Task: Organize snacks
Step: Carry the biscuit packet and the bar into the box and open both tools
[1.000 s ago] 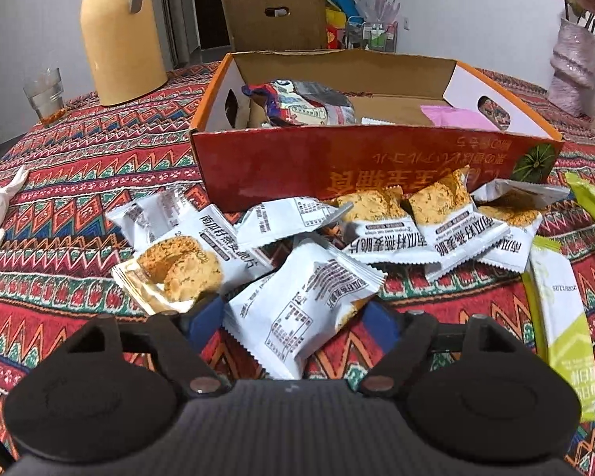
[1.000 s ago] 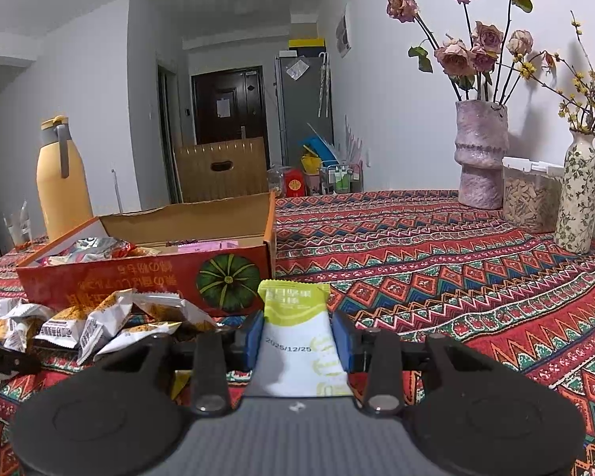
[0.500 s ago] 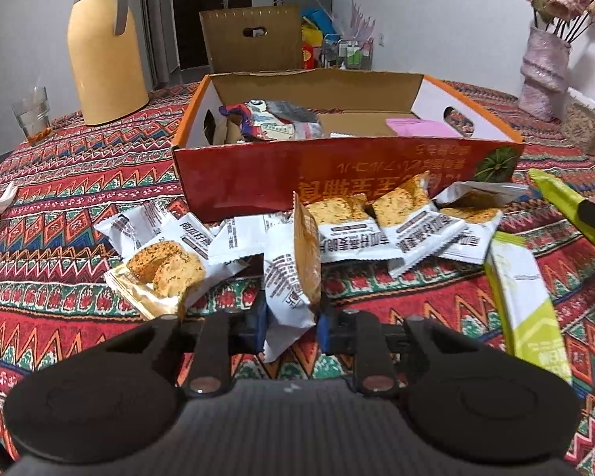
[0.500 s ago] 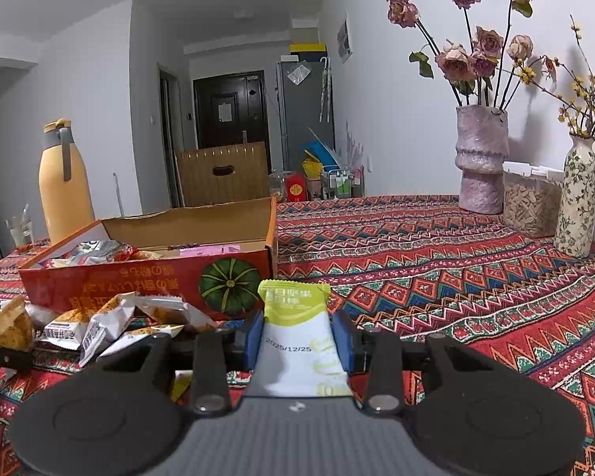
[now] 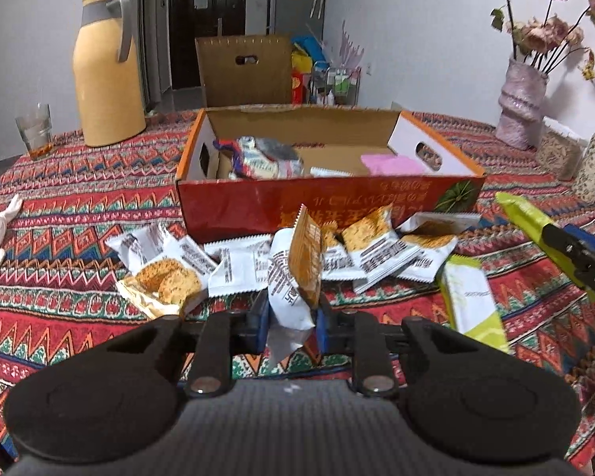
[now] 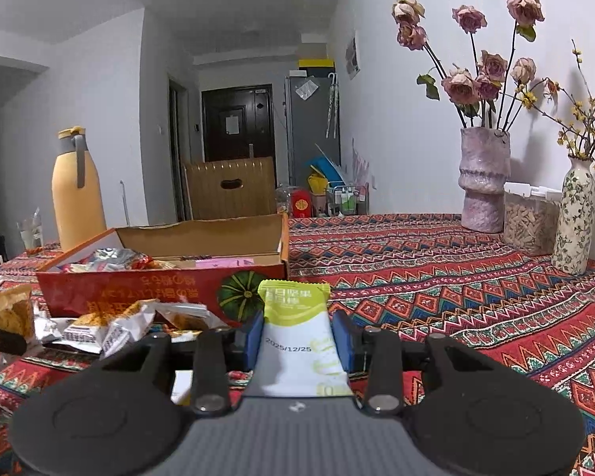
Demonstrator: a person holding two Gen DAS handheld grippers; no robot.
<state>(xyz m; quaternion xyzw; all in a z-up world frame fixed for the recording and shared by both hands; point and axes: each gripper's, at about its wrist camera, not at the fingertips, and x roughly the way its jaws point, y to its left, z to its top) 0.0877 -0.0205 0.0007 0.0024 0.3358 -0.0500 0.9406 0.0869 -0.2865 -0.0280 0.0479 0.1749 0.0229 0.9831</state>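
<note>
My left gripper (image 5: 290,322) is shut on a white and orange cracker packet (image 5: 295,273), held upright above the patterned tablecloth. Several more cracker packets (image 5: 377,250) lie in a pile in front of the open red cardboard box (image 5: 329,202). The box holds a few wrapped snacks (image 5: 263,156) and a pink packet (image 5: 390,163). My right gripper (image 6: 297,341) is shut on a green and white snack bar (image 6: 297,329), held above the table to the right of the box (image 6: 162,285). That bar also shows at the right edge of the left wrist view (image 5: 529,216). Another green bar (image 5: 472,301) lies on the cloth.
A yellow thermos jug (image 5: 107,71) and a glass (image 5: 33,131) stand at the back left. A pink vase of dried roses (image 6: 484,182), a jar of seeds (image 6: 529,218) and a floral vase (image 6: 575,214) stand at the right. A cardboard chair back (image 5: 244,69) is behind the table.
My left gripper closed on the cracker packet and lifted it off the pile, turning it upright. My right gripper has kept the green bar and risen slightly.
</note>
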